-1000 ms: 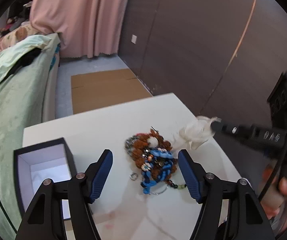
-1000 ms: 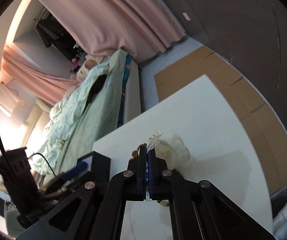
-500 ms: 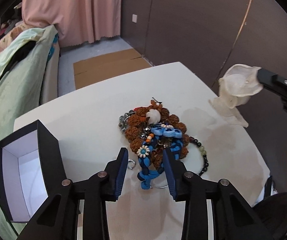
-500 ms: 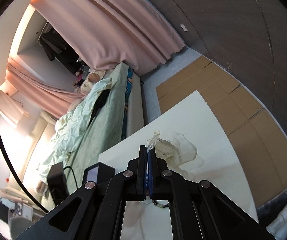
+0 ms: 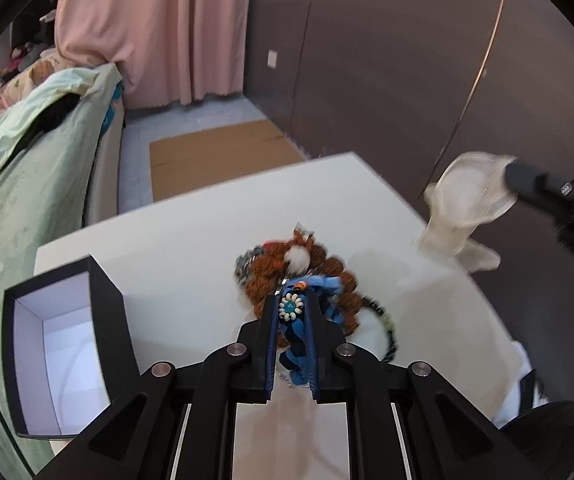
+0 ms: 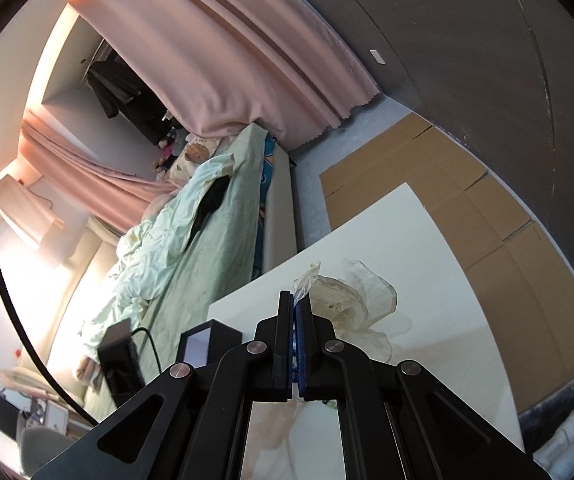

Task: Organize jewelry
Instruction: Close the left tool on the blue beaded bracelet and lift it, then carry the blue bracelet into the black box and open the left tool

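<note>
Left gripper (image 5: 292,312): jaws have just been closing and now pinch the blue braided bracelet (image 5: 299,344), its bead flower showing between the pads. The bracelet's far end is still tangled in the jewelry pile (image 5: 307,276), at 12 o'clock from the tips on the white table (image 5: 175,256).

Right gripper (image 6: 296,312): jaws narrow, clamped on the neck of the sheer pouch (image 6: 351,300), which looks empty and hangs above the table at 2 o'clock from the pile.

Open black box (image 5: 63,344) at 9 o'clock from the left gripper; nothing visible inside.

Progress, judged: early. Pouch looks emptied, first piece gripped, nothing sorted; whole pile remains.

Views: left wrist alone shows the pile and the grasp. Right wrist alone shows the pinch on the pouch and the left gripper's housing beside the bed (image 6: 191,240).
</note>
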Demonstrator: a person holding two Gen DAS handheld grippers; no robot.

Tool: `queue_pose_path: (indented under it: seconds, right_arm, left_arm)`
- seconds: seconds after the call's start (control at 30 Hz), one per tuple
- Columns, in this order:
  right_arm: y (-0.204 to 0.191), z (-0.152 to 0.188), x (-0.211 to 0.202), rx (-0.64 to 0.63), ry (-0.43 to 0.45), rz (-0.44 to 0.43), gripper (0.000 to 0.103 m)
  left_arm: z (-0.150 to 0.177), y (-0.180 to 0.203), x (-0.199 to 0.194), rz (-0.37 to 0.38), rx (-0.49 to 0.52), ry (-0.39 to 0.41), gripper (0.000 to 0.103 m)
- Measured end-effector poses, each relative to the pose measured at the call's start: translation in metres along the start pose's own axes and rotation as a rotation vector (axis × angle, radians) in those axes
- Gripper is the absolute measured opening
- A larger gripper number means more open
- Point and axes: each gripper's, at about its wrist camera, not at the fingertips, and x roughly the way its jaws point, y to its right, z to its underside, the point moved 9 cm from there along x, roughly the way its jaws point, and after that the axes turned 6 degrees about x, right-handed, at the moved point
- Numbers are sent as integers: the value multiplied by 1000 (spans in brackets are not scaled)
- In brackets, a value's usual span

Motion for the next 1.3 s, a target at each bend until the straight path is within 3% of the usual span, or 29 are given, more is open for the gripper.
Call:
queue_pose_path:
  seconds: [0.4, 0.77, 1.07, 1.3]
  right_arm:
    - [-36, 13, 13, -45, -4, -70, 3]
    - [-93, 44, 53, -89, -59, -200, 3]
    - [-130, 84, 92, -115, -143, -271, 3]
    - [-150, 109, 128, -106, -229, -323, 3]
  left_arm:
    - [-21, -18, -58, 4, -34, 142, 13]
    - [-26, -85, -96, -66, -145, 222, 13]
    - [-20, -145, -125, -114, -239, 279, 13]
    - [-13, -169, -133, -136, -287, 284, 13]
